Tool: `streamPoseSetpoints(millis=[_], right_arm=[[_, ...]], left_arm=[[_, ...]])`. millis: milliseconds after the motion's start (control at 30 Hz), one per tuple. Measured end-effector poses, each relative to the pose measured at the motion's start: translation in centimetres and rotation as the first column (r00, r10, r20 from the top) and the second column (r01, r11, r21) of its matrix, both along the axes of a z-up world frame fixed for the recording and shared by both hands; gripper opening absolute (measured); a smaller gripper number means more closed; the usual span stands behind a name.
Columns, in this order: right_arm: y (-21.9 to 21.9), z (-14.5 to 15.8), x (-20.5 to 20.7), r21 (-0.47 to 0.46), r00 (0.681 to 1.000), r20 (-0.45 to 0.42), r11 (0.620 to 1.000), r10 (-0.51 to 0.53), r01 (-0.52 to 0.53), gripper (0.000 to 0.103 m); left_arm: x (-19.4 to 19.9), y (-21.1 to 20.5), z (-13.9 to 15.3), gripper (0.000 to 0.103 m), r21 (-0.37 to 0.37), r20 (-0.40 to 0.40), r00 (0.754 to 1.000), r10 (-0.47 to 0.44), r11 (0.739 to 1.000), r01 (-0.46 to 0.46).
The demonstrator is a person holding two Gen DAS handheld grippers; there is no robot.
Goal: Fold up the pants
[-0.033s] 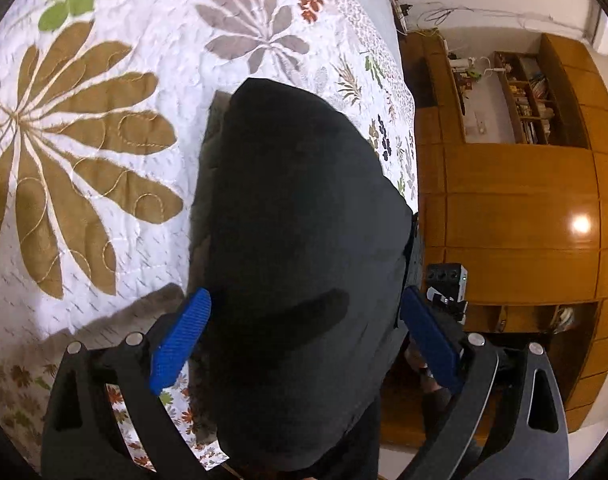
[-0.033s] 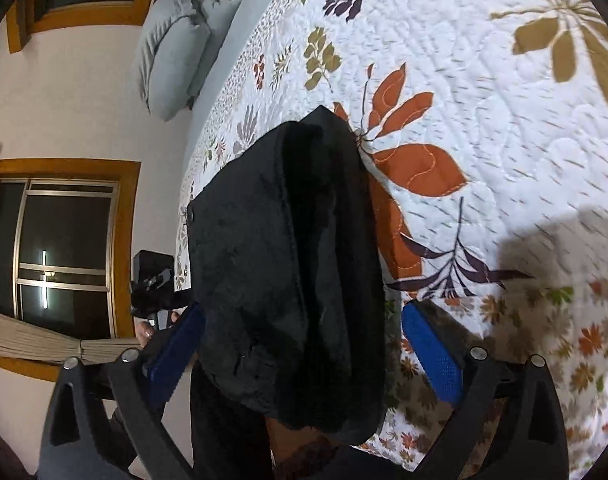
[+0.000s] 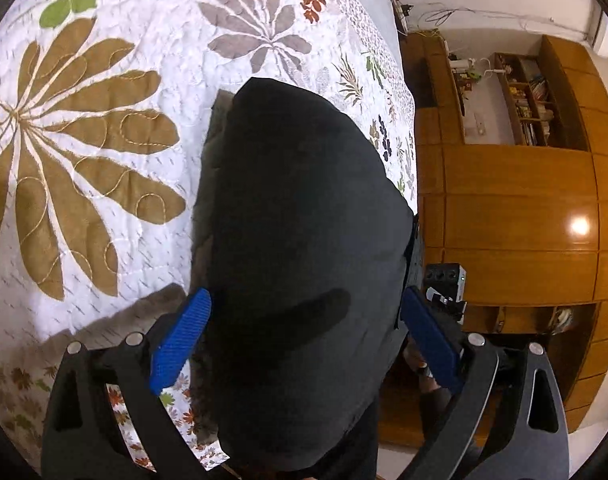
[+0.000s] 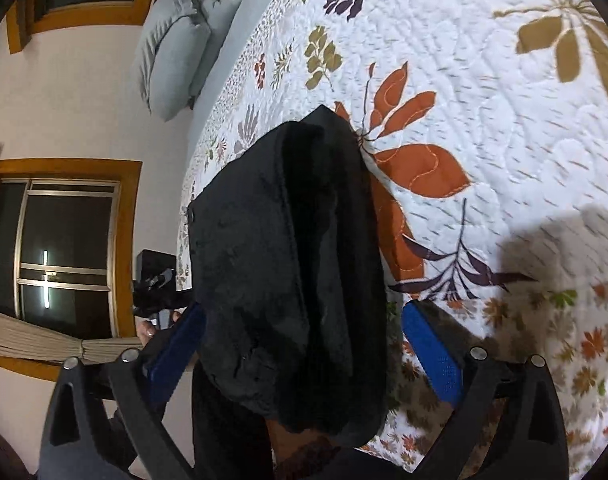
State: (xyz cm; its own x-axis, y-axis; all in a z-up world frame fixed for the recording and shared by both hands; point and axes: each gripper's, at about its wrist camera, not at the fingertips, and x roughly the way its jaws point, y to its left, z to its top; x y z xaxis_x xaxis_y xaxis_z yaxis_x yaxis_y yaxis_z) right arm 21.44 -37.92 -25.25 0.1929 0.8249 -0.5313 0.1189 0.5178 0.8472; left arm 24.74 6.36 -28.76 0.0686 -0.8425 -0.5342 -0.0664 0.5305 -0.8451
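- Our fingers on the left gripper stand wide apart with the black pants filling the gap between them; neither blue pad looks pressed into the cloth, so we judge this gripper open and holding nothing.
- The right gripper is the same: fingers spread, the pants between them, no pinch that we can see.
- The pants lie as a dark, thick bundle on the bed, close to its near edge, with part of the cloth seeming to hang over that edge toward us.
- In the right view the bundle shows layers and a raised seam along its length, so we judge at least one fold is in place.
- To do this step well, we should close on an edge or corner of the top layers only, both sides level, then lift and carry the cloth over evenly so the layers stay aligned.
- The quilt offers broad open room beyond the bundle and to each side; fold that way, away from the drop-off.
- The wooden cabinet and the pillows sit well apart from the work.
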Motion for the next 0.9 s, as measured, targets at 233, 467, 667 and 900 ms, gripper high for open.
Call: streamPoseSetpoints(millis=[233, 467, 667, 900], right_arm=[[1.4, -0.6, 0.3, 0.006, 0.999, -0.018, 1.000, 0.026, -0.026, 0.099], [2.2, -1.1, 0.9, 0.029, 0.999, -0.031, 0.999, 0.018, -0.017, 0.100], [3.0, -1.5, 1.5, 0.039, 0.998, -0.029, 0.997, 0.061, -0.060, 0.100], [3.9, -1.8, 2.1, 0.073, 0.994, -0.012, 0.991, 0.110, -0.109, 0.099]], left_arm=[[-0.1, -1.4, -0.8, 0.097, -0.019, -0.001, 0.998, -0.070, 0.997, 0.070], [0.0, -4.8, -2.1, 0.100, 0.028, -0.014, 0.989, -0.148, 0.988, 0.149], [0.7, -4.7, -2.8, 0.100, 0.016, -0.047, 0.990, -0.132, 0.991, 0.133], [0.4, -4.9, -2.3, 0.100, -0.005, -0.029, 0.986, -0.164, 0.987, 0.163]])
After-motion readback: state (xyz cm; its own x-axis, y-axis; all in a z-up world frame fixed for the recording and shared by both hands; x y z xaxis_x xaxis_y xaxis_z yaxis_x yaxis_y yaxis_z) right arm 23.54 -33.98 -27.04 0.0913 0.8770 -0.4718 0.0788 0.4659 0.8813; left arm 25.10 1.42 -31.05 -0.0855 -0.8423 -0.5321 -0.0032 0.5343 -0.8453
